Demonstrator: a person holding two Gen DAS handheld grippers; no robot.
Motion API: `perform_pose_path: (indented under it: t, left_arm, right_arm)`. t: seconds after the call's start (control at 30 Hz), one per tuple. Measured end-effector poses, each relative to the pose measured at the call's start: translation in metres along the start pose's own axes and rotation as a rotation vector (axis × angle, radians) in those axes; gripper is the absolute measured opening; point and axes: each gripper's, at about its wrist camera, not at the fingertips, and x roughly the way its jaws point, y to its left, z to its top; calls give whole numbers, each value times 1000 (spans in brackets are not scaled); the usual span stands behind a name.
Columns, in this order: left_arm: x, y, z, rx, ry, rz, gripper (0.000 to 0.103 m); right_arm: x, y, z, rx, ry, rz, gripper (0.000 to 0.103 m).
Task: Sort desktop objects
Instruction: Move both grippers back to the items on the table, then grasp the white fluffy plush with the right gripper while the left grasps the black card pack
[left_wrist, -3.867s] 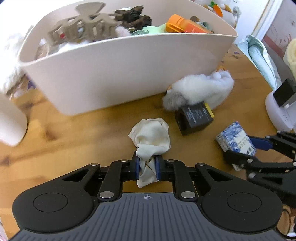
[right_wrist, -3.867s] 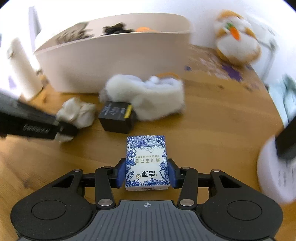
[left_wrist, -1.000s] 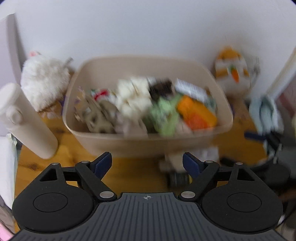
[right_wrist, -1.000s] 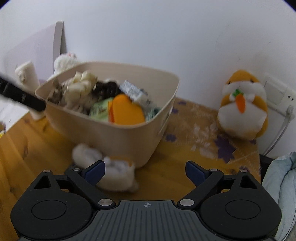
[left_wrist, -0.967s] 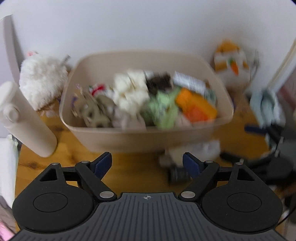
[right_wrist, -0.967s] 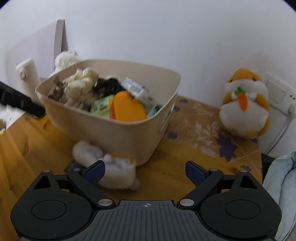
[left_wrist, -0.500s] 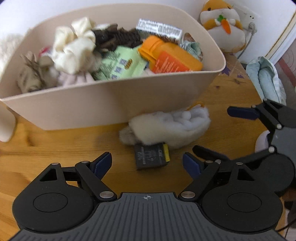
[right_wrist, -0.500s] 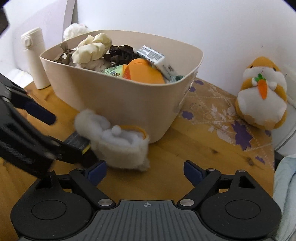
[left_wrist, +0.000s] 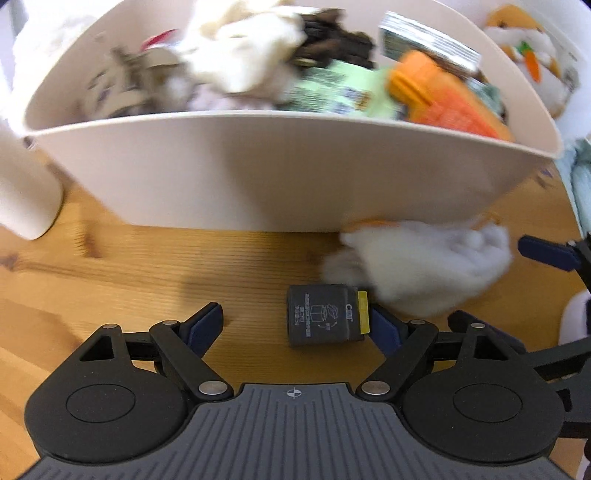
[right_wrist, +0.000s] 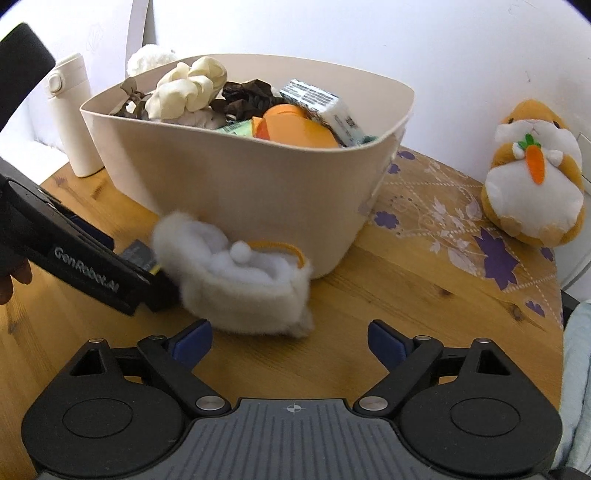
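Observation:
A small black box with a yellow edge (left_wrist: 325, 319) lies on the wooden table between the open fingers of my left gripper (left_wrist: 295, 326), close to the right finger. A white fluffy pouch with an orange rim (left_wrist: 421, 262) lies just right of it, against the beige bin (left_wrist: 280, 173). In the right wrist view the pouch (right_wrist: 236, 284) lies just ahead of my open, empty right gripper (right_wrist: 290, 341). The bin (right_wrist: 258, 184) holds a cream scrunchie (right_wrist: 188, 90), an orange bottle (right_wrist: 295, 127) and several other items.
A white flask (right_wrist: 72, 118) stands left of the bin. A hamster plush with a carrot (right_wrist: 532, 184) sits at the far right on a flower-patterned mat (right_wrist: 461, 236). The left gripper's body (right_wrist: 74, 266) crosses the left of the right wrist view.
Both grippers have come down from above the bin toward the table. The left now has the black box between its fingers; the right is closer to the fluffy pouch.

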Motion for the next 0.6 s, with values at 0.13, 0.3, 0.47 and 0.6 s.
perform_pose_path:
  t: [0.13, 0.3, 0.47, 0.6]
  left_arm:
    - [3, 11, 1, -15, 1, 20, 85]
    - [3, 14, -1, -5, -40, 20, 73]
    - [1, 9, -3, 79, -77, 30, 48]
    - [-3, 15, -8, 54, -61, 3, 48]
  right_arm:
    - [5, 11, 8, -1, -13, 12, 93]
    - [14, 25, 18, -6, -25, 11, 93]
    - [24, 27, 26, 43, -6, 12, 51]
    - [19, 30, 22, 62, -8, 23, 29]
